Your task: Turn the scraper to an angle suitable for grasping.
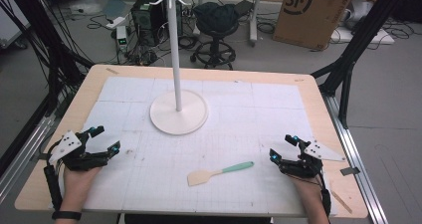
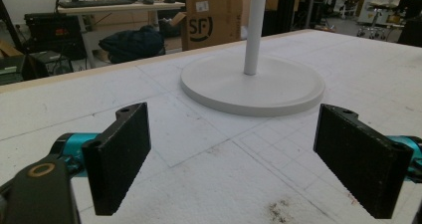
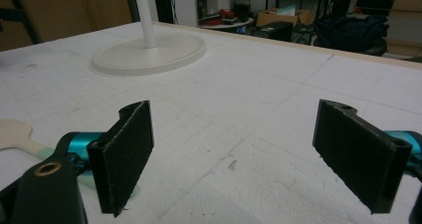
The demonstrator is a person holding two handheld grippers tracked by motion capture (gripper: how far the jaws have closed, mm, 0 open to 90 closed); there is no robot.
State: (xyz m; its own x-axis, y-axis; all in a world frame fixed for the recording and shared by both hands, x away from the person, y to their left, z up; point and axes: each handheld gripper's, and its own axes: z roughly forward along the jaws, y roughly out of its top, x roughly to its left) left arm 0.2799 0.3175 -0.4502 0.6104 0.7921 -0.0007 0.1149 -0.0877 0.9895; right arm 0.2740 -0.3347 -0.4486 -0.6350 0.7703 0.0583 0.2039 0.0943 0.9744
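- My left gripper (image 1: 105, 138) rests at the near-left of the table (image 1: 318, 109), held in my left hand (image 1: 79, 176). Jaws spread wide, nothing between them; in the left gripper view (image 2: 233, 159) I see only bare white mat (image 2: 209, 184) in the gap.
- My right gripper (image 1: 281, 147) sits at the near-right, held in my right hand (image 1: 304, 184). Jaws likewise released and empty; the right gripper view (image 3: 231, 159) shows mat between the pads.
- Spatula (image 1: 219, 173) lies flat on the mat near the front edge, between the two grippers and nearer the right one, touching neither. Pale blade points toward my left, green handle toward my right.
- In the right gripper view the spatula (image 3: 15, 134) shows at the left edge, its handle passing behind the left-hand jaw.
- White stand (image 1: 178, 109), round base with a tall upright pole and hooks at the top, sits on the mat toward the far side, a little left of centre, well apart from both grippers.
- The stand's base appears straight ahead in the left gripper view (image 2: 254, 84) and up-left in the right gripper view (image 3: 149, 52).
- Small dark smudge on the mat (image 2: 278, 209) just ahead of the left gripper.
- Beyond the table: a cardboard box (image 1: 313, 12), a black stool (image 1: 216, 30).
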